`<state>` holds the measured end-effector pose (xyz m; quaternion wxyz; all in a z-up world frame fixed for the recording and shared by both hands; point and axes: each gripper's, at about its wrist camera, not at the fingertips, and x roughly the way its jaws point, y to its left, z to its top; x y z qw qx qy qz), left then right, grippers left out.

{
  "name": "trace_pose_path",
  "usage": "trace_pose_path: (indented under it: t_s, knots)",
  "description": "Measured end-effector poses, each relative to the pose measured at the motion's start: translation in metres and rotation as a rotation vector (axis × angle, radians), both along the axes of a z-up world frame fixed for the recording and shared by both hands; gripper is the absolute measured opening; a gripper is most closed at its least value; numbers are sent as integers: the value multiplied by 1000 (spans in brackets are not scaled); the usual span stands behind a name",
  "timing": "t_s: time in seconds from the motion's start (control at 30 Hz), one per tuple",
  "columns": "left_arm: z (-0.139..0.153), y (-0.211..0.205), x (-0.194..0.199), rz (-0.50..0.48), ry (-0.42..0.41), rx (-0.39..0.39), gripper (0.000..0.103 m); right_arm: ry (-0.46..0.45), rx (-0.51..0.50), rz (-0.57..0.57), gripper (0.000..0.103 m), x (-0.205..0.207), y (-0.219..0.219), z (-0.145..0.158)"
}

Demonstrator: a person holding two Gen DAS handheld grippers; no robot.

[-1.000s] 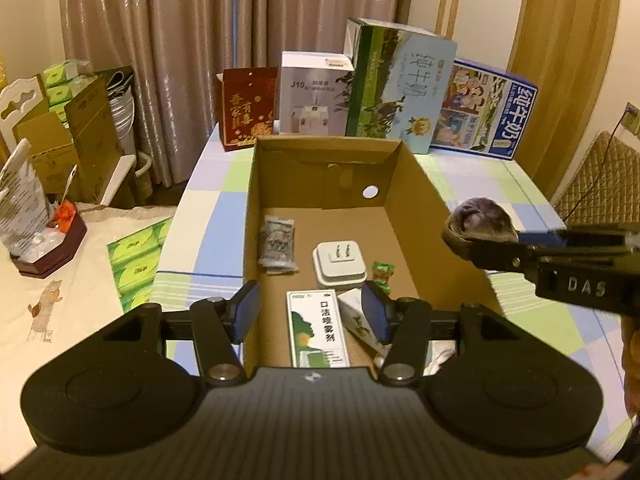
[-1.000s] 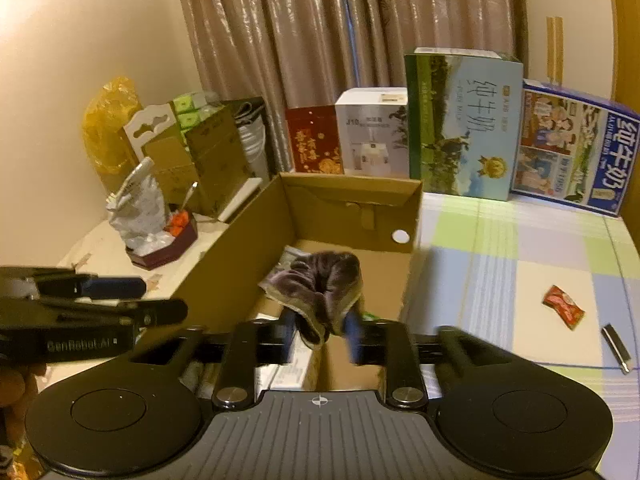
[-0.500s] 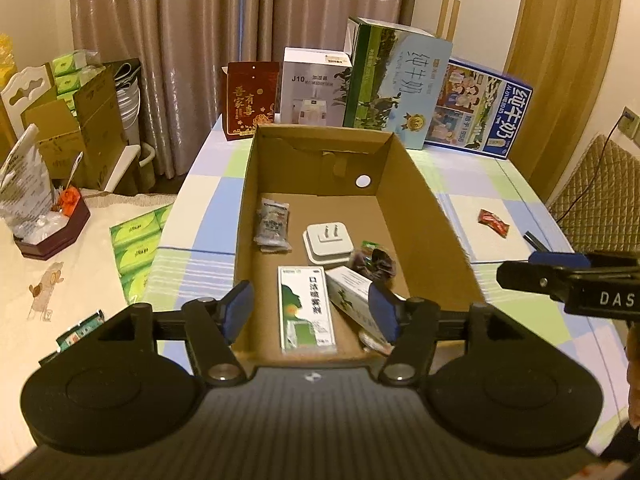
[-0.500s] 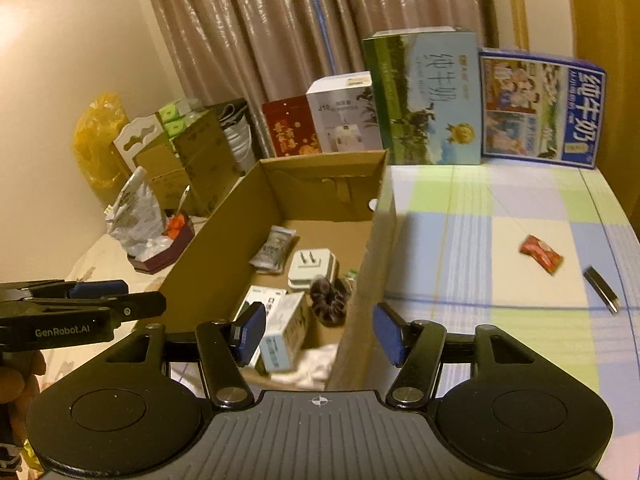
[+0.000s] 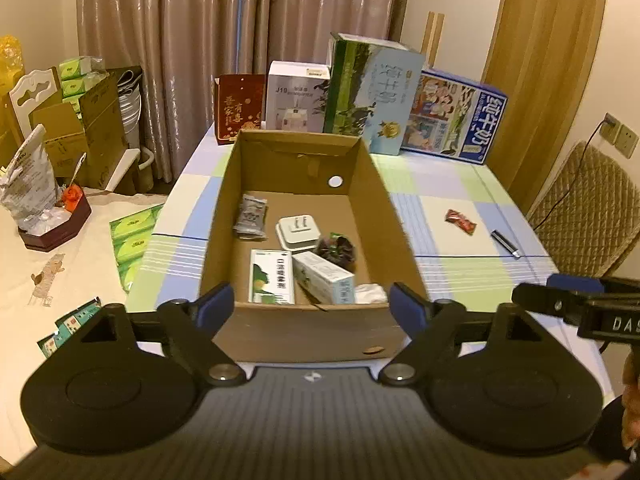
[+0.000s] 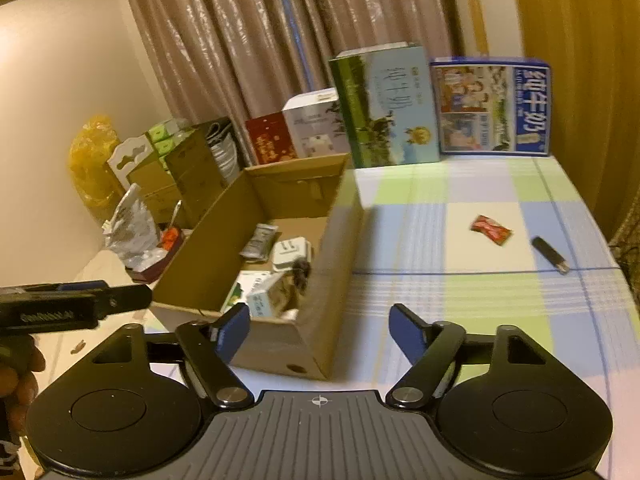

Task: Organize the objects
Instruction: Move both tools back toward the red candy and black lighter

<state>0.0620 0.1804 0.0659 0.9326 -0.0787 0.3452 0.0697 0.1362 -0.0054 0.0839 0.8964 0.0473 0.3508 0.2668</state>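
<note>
An open cardboard box (image 5: 304, 332) stands on the checked tablecloth. Inside lie a grey packet (image 5: 250, 216), a white plug adapter (image 5: 298, 232), a dark scrunchie (image 5: 336, 250), two green-and-white cartons (image 5: 272, 276) and a white tissue (image 5: 370, 294). My left gripper (image 5: 311, 308) hangs open in front of the box's near wall, holding nothing. My right gripper (image 6: 320, 326) is also open and empty, near the box's (image 6: 332, 280) front right corner. On the cloth to the right lie a red candy wrapper (image 6: 491, 230) and a small black stick (image 6: 551, 255).
Tall milk cartons (image 5: 372, 96) and gift boxes (image 5: 240, 108) line the table's far edge behind the box. A quilted chair (image 5: 584, 208) stands to the right. A second table on the left carries a foil bag (image 5: 28, 184), with stacked boxes behind it.
My right gripper opened and let the dark scrunchie fall into the box, then drew back to the right. The left gripper pulled back and opened wider.
</note>
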Motion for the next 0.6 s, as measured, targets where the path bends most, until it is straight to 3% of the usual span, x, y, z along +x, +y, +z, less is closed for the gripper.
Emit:
trace_pose_path:
  t_s: [0.33, 0.6]
  knots:
    - [5, -45, -9, -40, -27, -3, 101, -3, 7, -103, 93, -18, -61, 3]
    - [2, -80, -3, -92, -35, 1, 102, 8, 11, -182, 99, -27, -101, -1]
